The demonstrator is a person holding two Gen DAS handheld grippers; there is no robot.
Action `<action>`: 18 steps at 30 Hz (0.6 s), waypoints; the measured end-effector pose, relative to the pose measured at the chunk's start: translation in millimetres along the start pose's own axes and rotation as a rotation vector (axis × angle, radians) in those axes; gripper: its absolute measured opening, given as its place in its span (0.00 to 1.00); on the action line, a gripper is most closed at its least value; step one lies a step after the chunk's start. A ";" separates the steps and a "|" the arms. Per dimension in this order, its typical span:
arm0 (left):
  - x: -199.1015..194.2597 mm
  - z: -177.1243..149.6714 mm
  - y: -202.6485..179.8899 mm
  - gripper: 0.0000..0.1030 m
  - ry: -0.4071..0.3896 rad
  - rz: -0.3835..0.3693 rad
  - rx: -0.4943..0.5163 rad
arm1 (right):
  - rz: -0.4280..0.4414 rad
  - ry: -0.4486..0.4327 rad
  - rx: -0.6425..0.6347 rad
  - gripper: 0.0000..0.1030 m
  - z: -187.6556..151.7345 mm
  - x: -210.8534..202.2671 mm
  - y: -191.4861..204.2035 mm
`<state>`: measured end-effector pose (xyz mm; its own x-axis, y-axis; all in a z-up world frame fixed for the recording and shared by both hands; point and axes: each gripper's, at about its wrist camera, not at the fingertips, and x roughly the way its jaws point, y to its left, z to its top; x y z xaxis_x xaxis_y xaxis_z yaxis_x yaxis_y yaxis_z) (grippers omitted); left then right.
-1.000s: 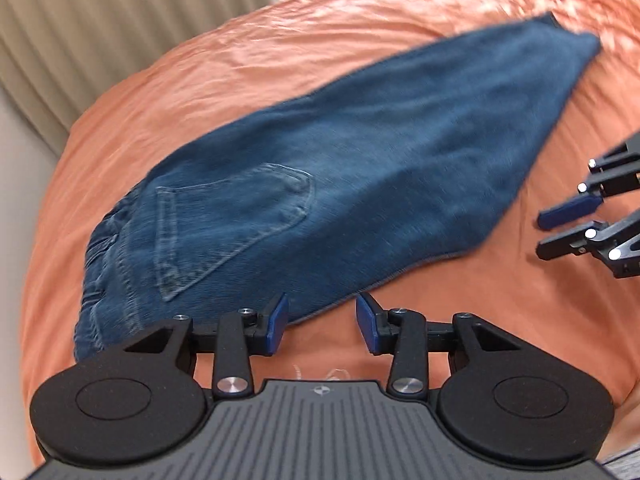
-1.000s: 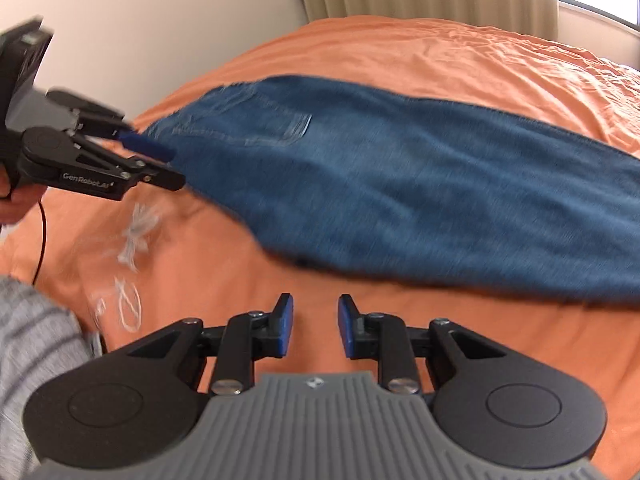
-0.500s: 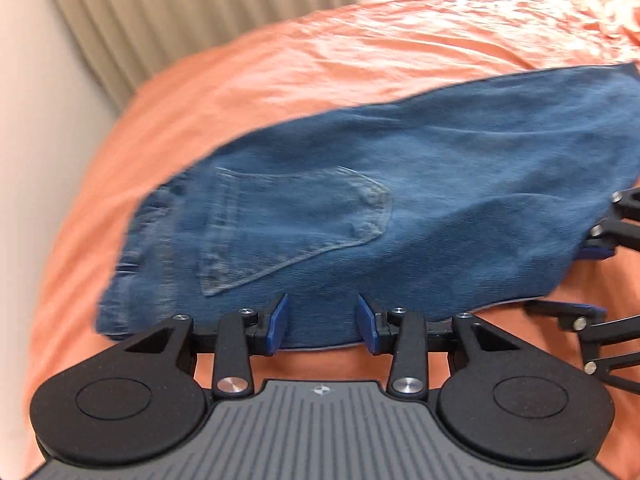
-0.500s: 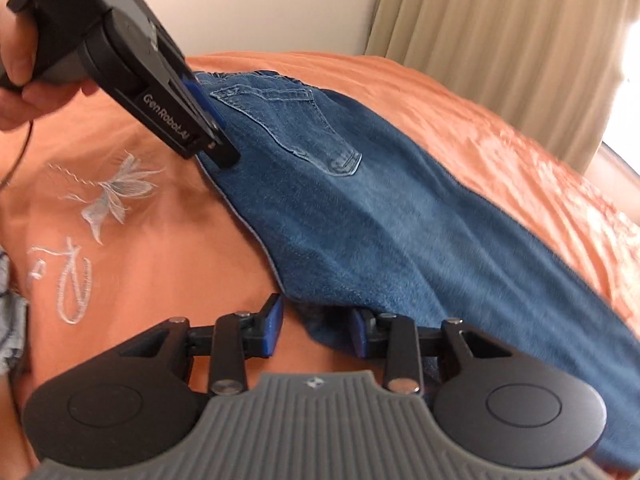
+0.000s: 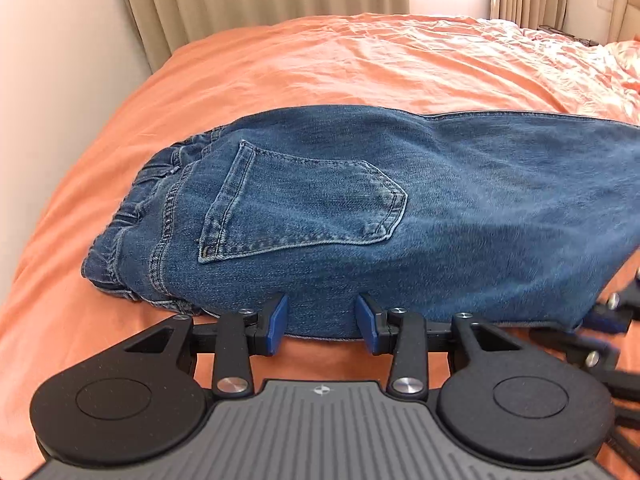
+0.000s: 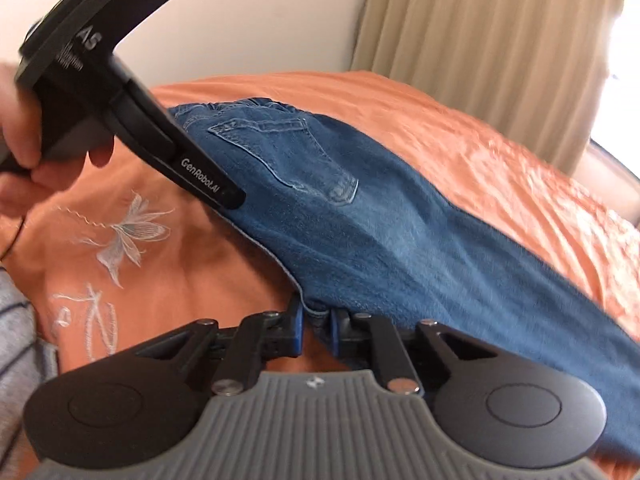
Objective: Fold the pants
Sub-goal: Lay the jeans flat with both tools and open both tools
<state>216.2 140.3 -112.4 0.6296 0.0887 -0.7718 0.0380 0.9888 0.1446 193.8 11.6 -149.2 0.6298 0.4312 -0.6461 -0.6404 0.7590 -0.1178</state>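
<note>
Since a second ago the right hand-held gripper [image 6: 317,327] has been brought to the jeans [image 5: 400,216] on the bed [image 5: 320,64]; its jaws are closing on their near edge, which partly hides them. The left hand-held gripper [image 5: 321,323] is held spread, tilted down, at the seat's edge.

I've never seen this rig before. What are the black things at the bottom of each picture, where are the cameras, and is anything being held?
There is no robot: a person holds tongs in each hand, and a wide-angle camera on each looks out along its blue-padded fingers. One picture comes from the left tongs, the other from the right tongs. Blue jeans lie pocket up on an orange bedspread. The left tongs stand open at the jeans' near edge, gripping nothing. The right tongs are closing with the jeans' edge between their pads. The right view also shows a hand holding the left tongs.
</note>
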 end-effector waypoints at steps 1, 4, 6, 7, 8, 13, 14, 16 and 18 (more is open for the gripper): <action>-0.5 0.3 -0.3 0.45 0.006 -0.007 -0.008 | -0.003 0.017 0.003 0.04 -5.6 1.4 4.2; -5.4 1.0 -2.1 0.45 0.019 -0.039 -0.026 | -0.005 0.081 0.073 0.03 -22.8 12.3 9.6; -11.6 0.1 -6.0 0.45 0.018 -0.071 -0.016 | 0.001 0.093 0.138 0.03 -29.9 17.5 6.6; -14.2 -0.5 -8.5 0.45 0.020 -0.085 -0.010 | 0.011 0.101 0.180 0.03 -29.4 20.6 2.6; -16.3 -0.8 -11.1 0.45 0.024 -0.099 -0.006 | 0.023 0.109 0.221 0.03 -28.8 21.4 -1.9; -21.4 4.8 -22.1 0.45 0.042 -0.187 -0.073 | 0.106 0.170 0.418 0.04 -22.9 27.6 -27.2; -21.8 6.0 -23.8 0.45 0.042 -0.204 -0.091 | 0.106 0.178 0.403 0.04 -19.2 26.1 -27.9; -23.4 7.9 -28.4 0.45 0.047 -0.226 -0.130 | 0.078 0.165 0.331 0.22 -12.1 14.1 -26.9; -27.1 8.7 -33.2 0.44 0.040 -0.230 -0.168 | 0.056 0.120 0.284 0.39 -15.0 -3.8 -29.9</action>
<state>204.6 104.0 -90.9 0.5882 -0.1388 -0.7967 0.0447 0.9892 -0.1393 204.0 -20.0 -154.6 0.5302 0.4284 -0.7317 -0.5135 0.8489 0.1249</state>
